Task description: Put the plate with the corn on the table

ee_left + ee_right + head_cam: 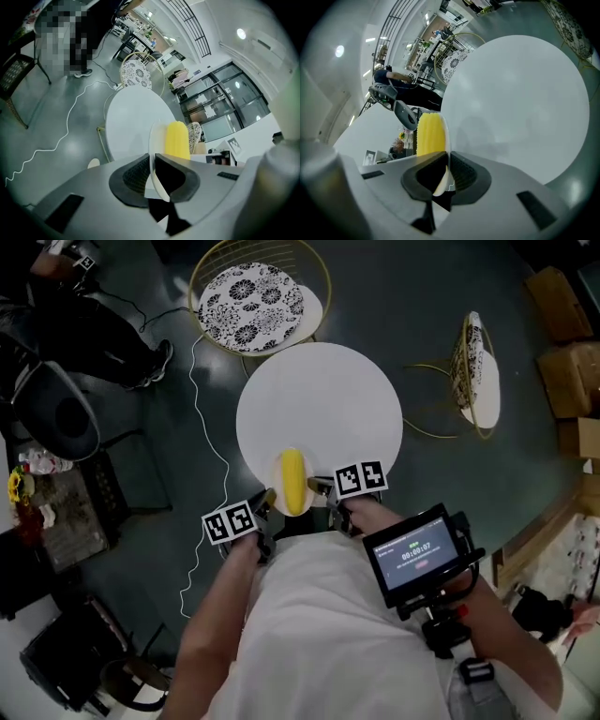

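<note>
Both grippers are clenched on the plate (296, 511). The left gripper (152, 161) bites its left rim and the right gripper (446, 161) its right rim. Each gripper view shows me the thin white edge squeezed between dark ribbed pads (133, 174). I judge the grip on two opposite sides is there to hold the plate level, so that the corn (293, 476), a loose yellow cob lying lengthwise on the middle of it, does not roll off. From the head view the plate sits over the near edge of the table (328, 399), close to my body. A soft shadow on the tabletop in the right gripper view makes me think the plate hangs just above the surface, though I cannot tell for sure whether it touches.

The table is round, white and smooth, with plenty of room beyond the plate. Around it lies a dark, glossy floor (422, 296). A gold wire chair (258, 292) with a patterned cushion stands at the far side, and a second chair (473, 371) is to the right. A white cable (202, 418) snakes along the left, and cardboard boxes (562, 343) line the far right.
</note>
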Action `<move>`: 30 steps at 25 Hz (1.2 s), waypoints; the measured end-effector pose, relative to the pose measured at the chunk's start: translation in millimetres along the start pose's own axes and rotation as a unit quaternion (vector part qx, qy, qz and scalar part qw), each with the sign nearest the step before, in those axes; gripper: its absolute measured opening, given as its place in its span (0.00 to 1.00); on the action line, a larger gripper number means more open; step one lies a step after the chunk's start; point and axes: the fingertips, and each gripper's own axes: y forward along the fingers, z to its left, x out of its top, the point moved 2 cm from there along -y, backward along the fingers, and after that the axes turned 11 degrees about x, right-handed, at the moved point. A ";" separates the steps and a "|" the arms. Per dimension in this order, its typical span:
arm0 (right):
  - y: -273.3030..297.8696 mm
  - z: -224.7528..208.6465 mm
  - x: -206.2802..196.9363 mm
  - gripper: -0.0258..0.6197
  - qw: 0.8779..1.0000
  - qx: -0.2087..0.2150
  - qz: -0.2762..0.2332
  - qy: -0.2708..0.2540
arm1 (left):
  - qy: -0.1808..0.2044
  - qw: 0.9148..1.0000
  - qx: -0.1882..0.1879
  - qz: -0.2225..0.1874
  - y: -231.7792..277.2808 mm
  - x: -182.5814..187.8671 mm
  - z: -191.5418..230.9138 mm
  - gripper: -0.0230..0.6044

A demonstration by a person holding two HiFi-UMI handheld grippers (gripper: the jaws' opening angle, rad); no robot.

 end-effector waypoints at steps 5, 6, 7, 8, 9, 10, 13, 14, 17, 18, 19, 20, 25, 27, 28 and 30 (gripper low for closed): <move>9.0 -6.4 14.4 0.10 1.000 -0.004 -0.010 0.010 | 0.011 1.000 -0.003 0.014 13.0 17.2 4.8 0.10; 7.7 -6.7 14.0 0.10 1.000 -0.005 -0.011 0.011 | 0.013 1.000 -0.003 0.017 13.3 16.9 3.5 0.10; 6.5 -6.9 13.7 0.10 1.000 -0.006 -0.012 0.012 | 0.015 1.000 -0.002 0.020 13.6 16.6 2.3 0.11; 5.4 -7.1 13.5 0.10 1.000 -0.006 -0.013 0.014 | 0.016 1.000 -0.001 0.024 14.0 16.3 1.4 0.11; 4.6 -7.3 13.4 0.10 1.000 -0.006 -0.015 0.015 | 0.018 0.999 0.000 0.027 14.4 16.3 0.7 0.11; 4.0 -7.3 13.6 0.10 1.000 -0.007 -0.016 0.016 | 0.021 0.999 0.001 0.030 14.9 16.9 0.1 0.11; 2.6 -5.7 17.8 0.10 1.000 -0.007 -0.023 0.018 | 0.035 0.999 0.001 0.035 15.9 23.4 -3.1 0.11; 2.6 -5.3 19.8 0.10 0.999 -0.007 -0.025 0.019 | 0.042 0.998 0.001 0.036 16.4 26.3 -4.4 0.11; 3.5 -8.2 26.9 0.10 0.999 -0.010 -0.031 0.019 | 0.052 0.998 0.001 0.038 22.3 34.0 -5.7 0.11; 2.7 -9.6 29.3 0.10 0.999 -0.011 -0.033 0.018 | 0.052 0.998 0.001 0.039 24.9 35.4 -6.9 0.11; 0.4 -10.7 31.3 0.10 0.999 -0.013 -0.035 0.017 | 0.052 0.998 0.001 0.040 26.9 36.0 -9.3 0.11; -2.4 -11.3 33.1 0.10 0.999 -0.014 -0.037 0.016 | 0.051 0.998 0.001 0.040 28.3 36.4 -12.2 0.11; 11.7 -21.1 51.4 0.10 0.999 -0.022 -0.046 0.018 | 0.049 0.998 0.003 0.044 44.7 54.1 -2.4 0.11; 22.4 -28.1 59.5 0.10 0.998 -0.025 -0.051 0.019 | 0.051 0.998 0.004 0.045 54.2 63.6 5.8 0.11; 25.5 -30.3 62.5 0.10 0.998 -0.025 -0.054 0.020 | 0.053 0.998 0.004 0.045 57.5 67.2 7.8 0.11; 28.2 -32.5 67.9 0.10 0.998 -0.026 -0.060 0.021 | 0.057 0.997 0.004 0.046 62.1 73.2 9.1 0.11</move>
